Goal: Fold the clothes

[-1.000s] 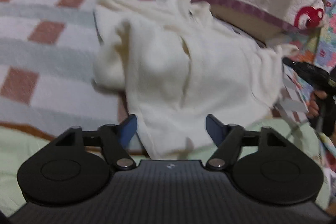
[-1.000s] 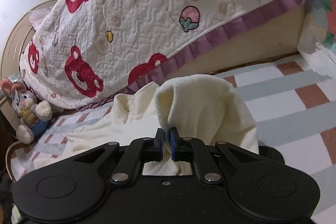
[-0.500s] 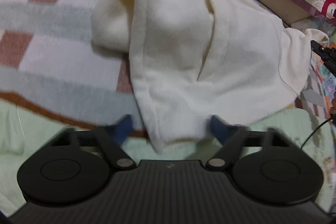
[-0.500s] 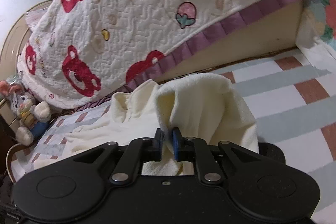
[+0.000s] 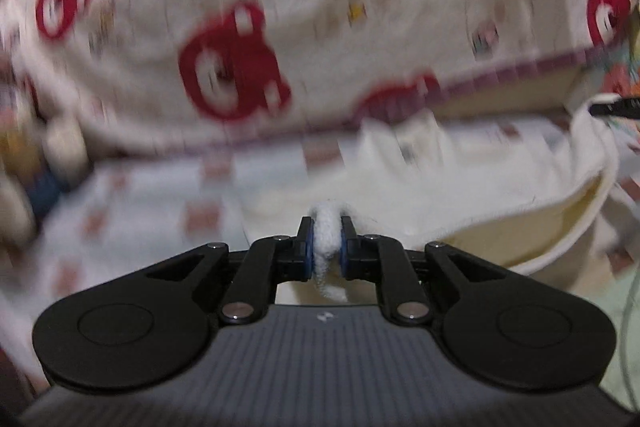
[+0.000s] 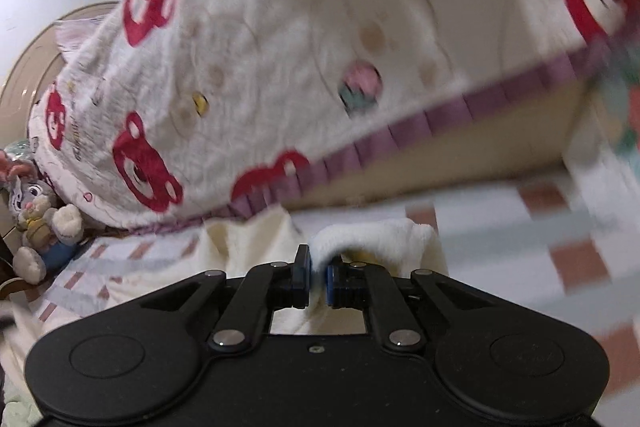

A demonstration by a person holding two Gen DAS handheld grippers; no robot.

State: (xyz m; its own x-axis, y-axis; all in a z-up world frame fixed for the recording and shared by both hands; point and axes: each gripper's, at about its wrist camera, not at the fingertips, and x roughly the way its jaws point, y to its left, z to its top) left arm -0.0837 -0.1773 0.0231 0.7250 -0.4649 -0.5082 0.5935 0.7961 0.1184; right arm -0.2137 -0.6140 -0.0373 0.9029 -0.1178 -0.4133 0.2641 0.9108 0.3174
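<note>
Since a second ago the left gripper (image 5: 327, 242) has closed from wide open onto a hem of the cream garment (image 5: 460, 183); the right gripper (image 6: 318, 281) stays clamped on another edge; the garment sags between them over the checked blanket (image 6: 560, 259), stretching rightward from the left gripper.

I can't read any words or numbers here. The quilt (image 6: 304, 67) has only red bear pictures, and the small mark on the left gripper (image 5: 322, 316) is too tiny.
</note>
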